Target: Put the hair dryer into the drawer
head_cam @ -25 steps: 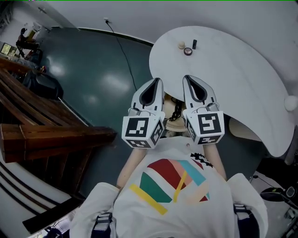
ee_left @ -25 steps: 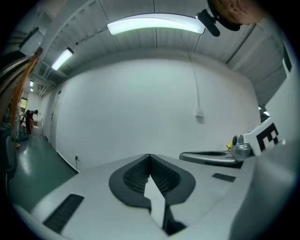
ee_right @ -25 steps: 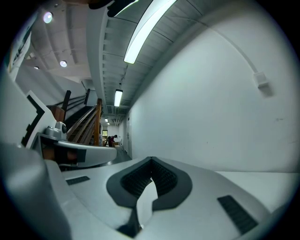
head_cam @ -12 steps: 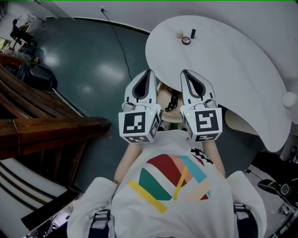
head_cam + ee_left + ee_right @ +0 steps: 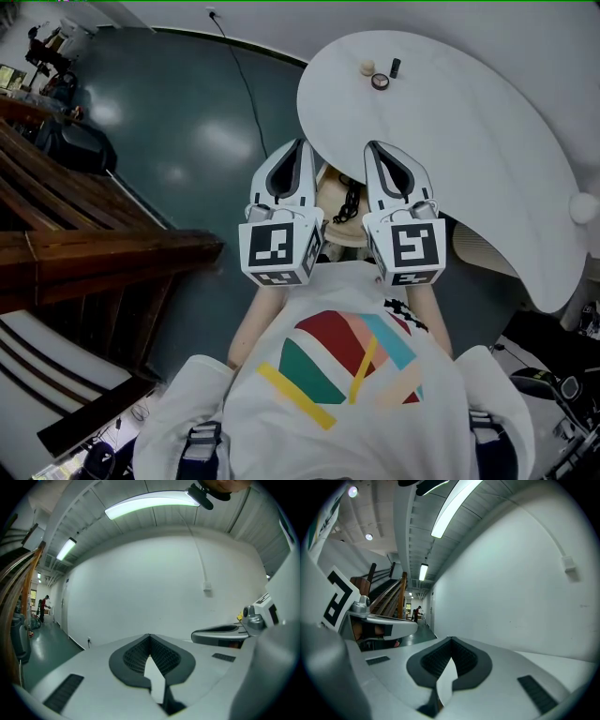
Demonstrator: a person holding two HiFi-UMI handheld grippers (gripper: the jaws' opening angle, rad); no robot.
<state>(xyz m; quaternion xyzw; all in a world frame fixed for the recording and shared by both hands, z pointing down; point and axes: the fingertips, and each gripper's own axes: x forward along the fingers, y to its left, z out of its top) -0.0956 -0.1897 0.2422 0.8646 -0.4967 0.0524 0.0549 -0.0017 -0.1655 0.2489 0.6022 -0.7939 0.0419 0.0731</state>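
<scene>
Neither a hair dryer nor a drawer shows in any view. In the head view my left gripper (image 5: 300,145) and right gripper (image 5: 373,147) are held side by side in front of the person's chest, pointing away. Both are shut with nothing between the pads. The left gripper view shows its dark pads meeting at the tip (image 5: 149,635) against a white wall, with the right gripper (image 5: 224,633) alongside. The right gripper view shows the same closed tip (image 5: 451,639), the left gripper (image 5: 383,621) beside it.
A white curved table (image 5: 469,131) stands ahead to the right, with three small items (image 5: 380,75) near its far edge. A round stool (image 5: 339,225) with a black chain sits below the grippers. Wooden stair rails (image 5: 103,253) are at the left, and a cable (image 5: 246,94) crosses the green floor.
The head view has shifted slightly. Both grippers stay side by side and shut.
</scene>
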